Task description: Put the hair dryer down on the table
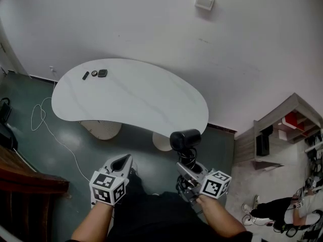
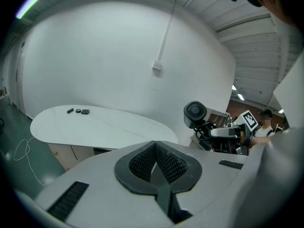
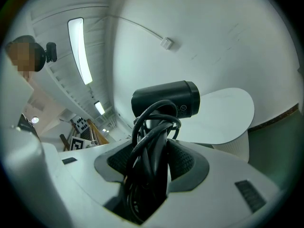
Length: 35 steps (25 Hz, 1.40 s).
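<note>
Two grippers sit in front of us, and only one is busy. Our right gripper (image 1: pixel 187 176) has its fingers (image 3: pixel 186 161) clamped on the handle of the hair dryer (image 1: pixel 184 139). The cord is bundled against the handle, and the black barrel is held in the air at the near edge of the white table (image 1: pixel 131 102). Our left gripper (image 1: pixel 120 164) hangs beside it, fingers pressed together on nothing. We judge this the carry-in, with the set-down not yet begun. Next we need to reach forward over bare tabletop, lower until the dryer rests, then let go.
</note>
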{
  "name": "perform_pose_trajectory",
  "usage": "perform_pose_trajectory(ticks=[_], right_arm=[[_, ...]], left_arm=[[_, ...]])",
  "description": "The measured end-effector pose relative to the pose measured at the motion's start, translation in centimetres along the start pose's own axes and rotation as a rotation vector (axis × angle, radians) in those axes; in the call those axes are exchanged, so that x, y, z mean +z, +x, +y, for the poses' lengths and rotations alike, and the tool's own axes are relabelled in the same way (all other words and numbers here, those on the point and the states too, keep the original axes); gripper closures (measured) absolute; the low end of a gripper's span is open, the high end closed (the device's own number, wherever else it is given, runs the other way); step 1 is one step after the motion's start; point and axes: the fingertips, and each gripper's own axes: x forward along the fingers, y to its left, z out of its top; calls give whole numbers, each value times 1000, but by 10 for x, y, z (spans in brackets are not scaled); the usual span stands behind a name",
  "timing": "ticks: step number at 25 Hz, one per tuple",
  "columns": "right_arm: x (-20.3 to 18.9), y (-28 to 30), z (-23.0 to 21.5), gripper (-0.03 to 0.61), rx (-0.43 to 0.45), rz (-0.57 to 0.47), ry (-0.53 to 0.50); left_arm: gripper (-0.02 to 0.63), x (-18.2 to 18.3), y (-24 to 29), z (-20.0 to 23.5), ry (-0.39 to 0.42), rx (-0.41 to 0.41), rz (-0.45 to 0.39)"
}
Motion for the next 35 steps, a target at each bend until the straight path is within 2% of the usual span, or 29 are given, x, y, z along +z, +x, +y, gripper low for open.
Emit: perform_pose_trajectory(ticks=[4,21,26,35], right_arm=[[9,28,-4,379,-11,7,6],[71,175,-17,379,-81,22,-1],[82,208,-22,379,-115,14,-4],[97,258,-36,379,-177,-11,15]], left_arm=[[603,10,12,24,-1,-8,17],[603,96,81,156,14,-79,13],[603,118,99,186,40,-110,6],[603,137,122,231,90,-132,22]])
